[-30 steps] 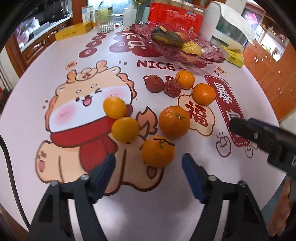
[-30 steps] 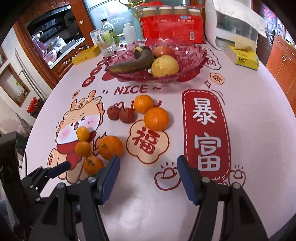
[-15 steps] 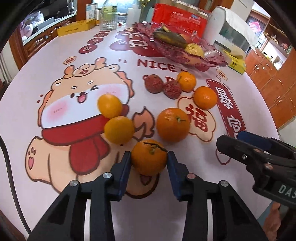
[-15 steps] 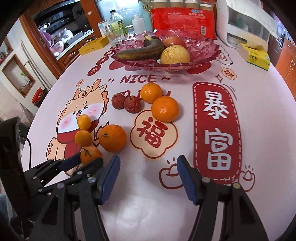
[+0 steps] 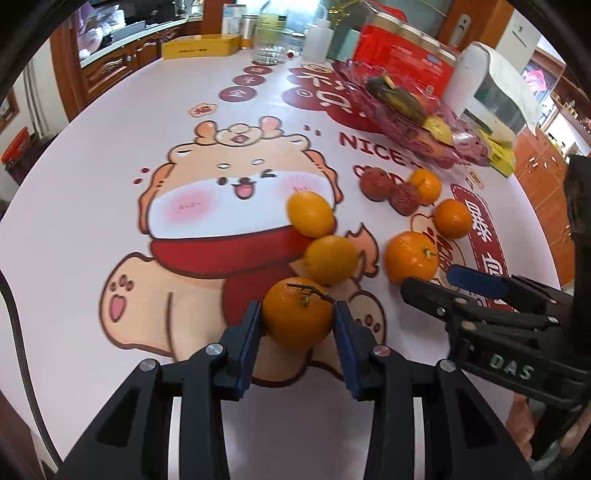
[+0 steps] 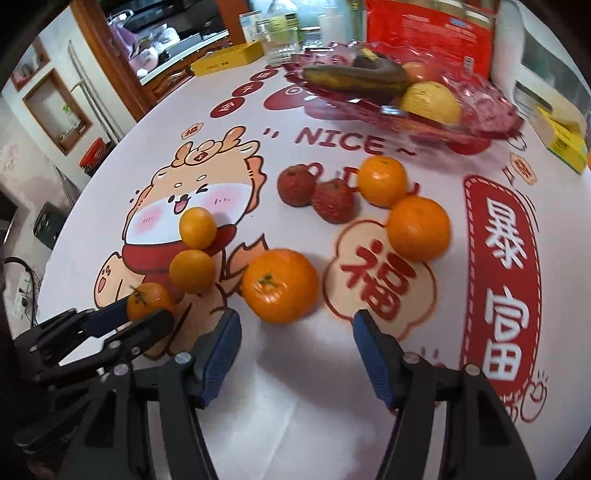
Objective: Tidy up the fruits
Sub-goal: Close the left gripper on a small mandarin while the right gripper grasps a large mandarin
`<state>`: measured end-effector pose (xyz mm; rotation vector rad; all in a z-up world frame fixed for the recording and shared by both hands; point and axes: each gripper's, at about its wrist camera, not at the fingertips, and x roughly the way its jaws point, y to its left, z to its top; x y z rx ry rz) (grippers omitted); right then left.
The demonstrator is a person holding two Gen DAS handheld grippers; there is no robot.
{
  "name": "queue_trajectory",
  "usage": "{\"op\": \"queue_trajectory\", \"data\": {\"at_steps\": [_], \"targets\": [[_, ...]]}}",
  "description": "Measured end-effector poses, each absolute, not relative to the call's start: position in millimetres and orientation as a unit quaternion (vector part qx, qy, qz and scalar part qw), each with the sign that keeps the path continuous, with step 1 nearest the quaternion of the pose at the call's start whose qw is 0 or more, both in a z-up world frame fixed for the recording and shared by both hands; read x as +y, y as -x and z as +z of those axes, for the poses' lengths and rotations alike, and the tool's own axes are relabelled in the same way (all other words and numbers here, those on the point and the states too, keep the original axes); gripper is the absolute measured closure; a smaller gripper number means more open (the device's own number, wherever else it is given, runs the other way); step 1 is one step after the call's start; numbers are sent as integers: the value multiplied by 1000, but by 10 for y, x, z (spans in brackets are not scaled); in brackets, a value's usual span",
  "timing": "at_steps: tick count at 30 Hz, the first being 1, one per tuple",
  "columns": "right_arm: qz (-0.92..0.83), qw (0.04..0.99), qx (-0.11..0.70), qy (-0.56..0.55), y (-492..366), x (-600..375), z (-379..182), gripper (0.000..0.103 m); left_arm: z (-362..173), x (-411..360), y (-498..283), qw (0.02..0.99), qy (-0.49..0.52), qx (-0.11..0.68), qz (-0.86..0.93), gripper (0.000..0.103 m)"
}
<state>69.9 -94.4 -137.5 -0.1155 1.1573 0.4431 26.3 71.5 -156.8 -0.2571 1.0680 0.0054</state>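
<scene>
My left gripper [image 5: 298, 311] is shut on a small stemmed mandarin [image 5: 297, 314], both blue pads pressed to its sides, low over the cartoon tablecloth. Just beyond it sit two small yellow-orange fruits [image 5: 331, 258]. My right gripper [image 6: 295, 320] stands open, its fingertips either side of the near edge of a large mandarin [image 6: 280, 284] without touching it. Farther off lie two lychees [image 6: 332, 199] and two more mandarins [image 6: 419, 227]. A pink glass fruit dish [image 6: 484, 118] at the back holds a dark banana [image 6: 354, 77] and a yellow pear.
Behind the dish stand a red package [image 6: 436, 33] and a white appliance [image 5: 495, 88]. A yellow box [image 5: 201, 46] and a drinking glass [image 5: 269, 46] are at the far left, a yellow tissue box [image 6: 565, 140] at the right. The round table's edge curves close on both sides.
My left gripper went forward and closed on the stemmed mandarin. My right gripper came down and left toward the large mandarin, its jaws as wide as before.
</scene>
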Motion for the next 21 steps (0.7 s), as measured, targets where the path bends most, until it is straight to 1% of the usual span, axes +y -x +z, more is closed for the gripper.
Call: {"op": "queue_trajectory", "data": {"at_steps": [5, 6, 7, 8, 15, 21], "targets": [[208, 809, 545, 71, -791, -796, -1448, 39, -1525, 879, -245, 855, 131, 502, 17, 66], [208, 809, 545, 73, -801, -774, -1462, 42, -1517, 902, -246, 855, 132, 500, 18, 66], [208, 808, 546, 75, -808, -759, -1473, 52, -1503, 929, -252, 856, 132, 499, 21, 66], [208, 807, 547, 78, -810, -743, -1479, 57, -1493, 941, -254, 857, 132, 498, 22, 66], [207, 804, 552, 76, -806, -745, -1447, 58, -1379, 965, -346, 859, 123, 497, 16, 66], [210, 817, 533, 65, -722, -824, -1130, 58, -1059, 848, -496, 864, 97, 494, -6, 66]]}}
